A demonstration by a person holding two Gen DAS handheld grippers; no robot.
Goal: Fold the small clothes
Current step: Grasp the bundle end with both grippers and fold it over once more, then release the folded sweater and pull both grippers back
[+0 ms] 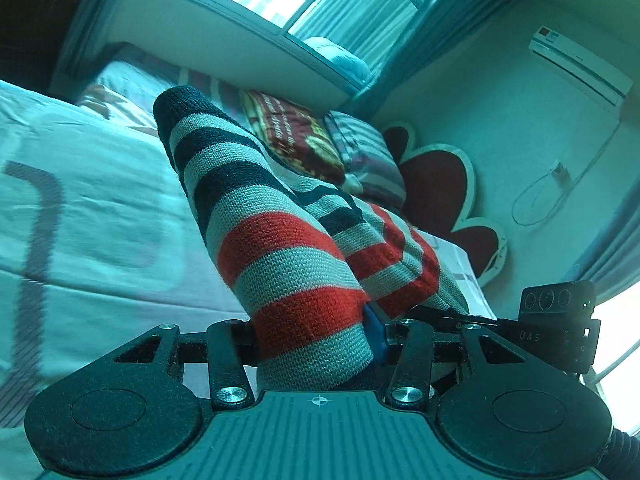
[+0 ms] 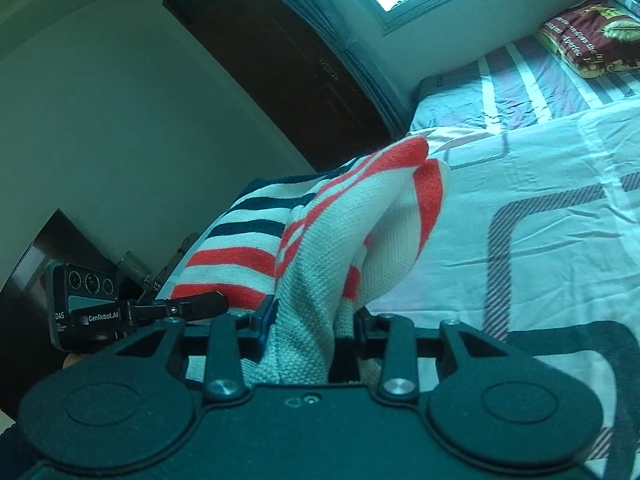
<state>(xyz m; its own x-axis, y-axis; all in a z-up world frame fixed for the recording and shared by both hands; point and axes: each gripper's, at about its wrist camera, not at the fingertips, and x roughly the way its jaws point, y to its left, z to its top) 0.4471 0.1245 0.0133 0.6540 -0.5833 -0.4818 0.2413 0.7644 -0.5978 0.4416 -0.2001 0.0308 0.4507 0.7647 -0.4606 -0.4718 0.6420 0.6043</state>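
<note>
Everything here is placed against the bed (image 1: 92, 208), whose pale sheet with grey and pink lines fills the left of the left wrist view. Above that sheet, the left gripper (image 1: 316, 344) has its jaws clamped on a bunched fold of the striped knit garment (image 1: 280, 240), which rises from the jaws in navy, grey and red bands and is held up off the bed. Further along the bed, at its head, lie a dark red printed pillow (image 1: 296, 136) and a striped pillow (image 1: 368, 152), with a red heart-shaped headboard (image 1: 436, 184) behind them. The right gripper's camera module (image 1: 560, 320) shows at the right edge, beside the far part of the garment.

In the right wrist view, the left gripper's module (image 2: 88, 304) sits at the left, away from the bed. The right gripper (image 2: 308, 320) has its jaws pressed together on another fold of the garment (image 2: 320, 240), raised over the bed's near edge. The bed (image 2: 540, 208) spreads to the right, the red pillow (image 2: 592, 36) at its far end.
</note>
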